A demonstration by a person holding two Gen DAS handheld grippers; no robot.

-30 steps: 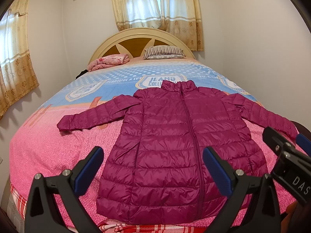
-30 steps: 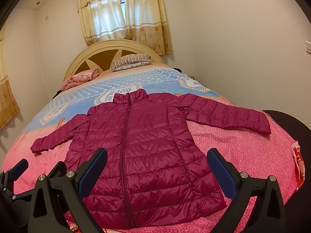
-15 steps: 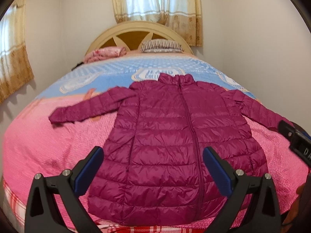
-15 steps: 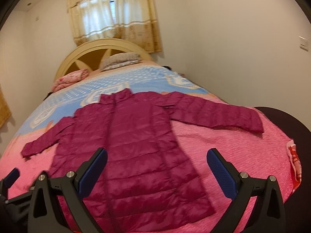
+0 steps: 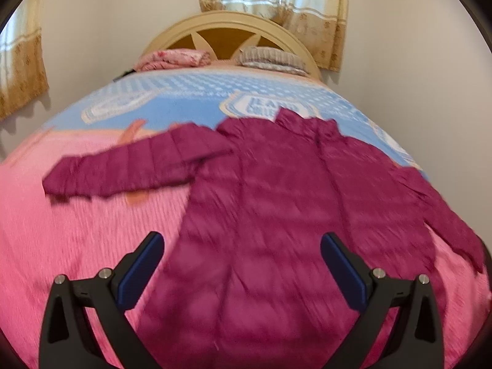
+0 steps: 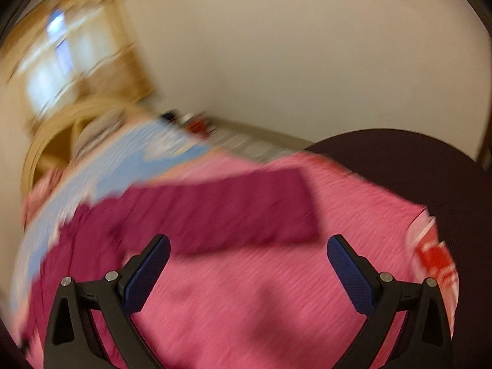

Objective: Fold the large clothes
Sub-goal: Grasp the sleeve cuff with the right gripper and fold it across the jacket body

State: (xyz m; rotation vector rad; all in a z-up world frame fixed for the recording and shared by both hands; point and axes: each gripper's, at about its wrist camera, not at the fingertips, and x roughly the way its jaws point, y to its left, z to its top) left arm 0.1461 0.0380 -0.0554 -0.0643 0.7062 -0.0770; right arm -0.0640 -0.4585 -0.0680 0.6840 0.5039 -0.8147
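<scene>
Though blurred, the magenta quilted puffer jacket (image 5: 276, 221) looks light, soft and slippery; both hand-held grippers, left (image 5: 241, 264) and right (image 6: 247, 266), gape empty, so pinch the cuffs.

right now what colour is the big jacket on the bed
Deep magenta-purple jacket, quilted; clearest in the left wrist view.

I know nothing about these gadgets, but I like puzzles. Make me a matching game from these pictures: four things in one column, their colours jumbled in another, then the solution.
Things:
1. jacket
2. headboard
3. bedspread, near end
4. gripper pads

Colours:
A. blue
B. bright pink
C. dark magenta
D. cream and tan

Pairs: 1-C, 2-D, 3-B, 4-A
</scene>
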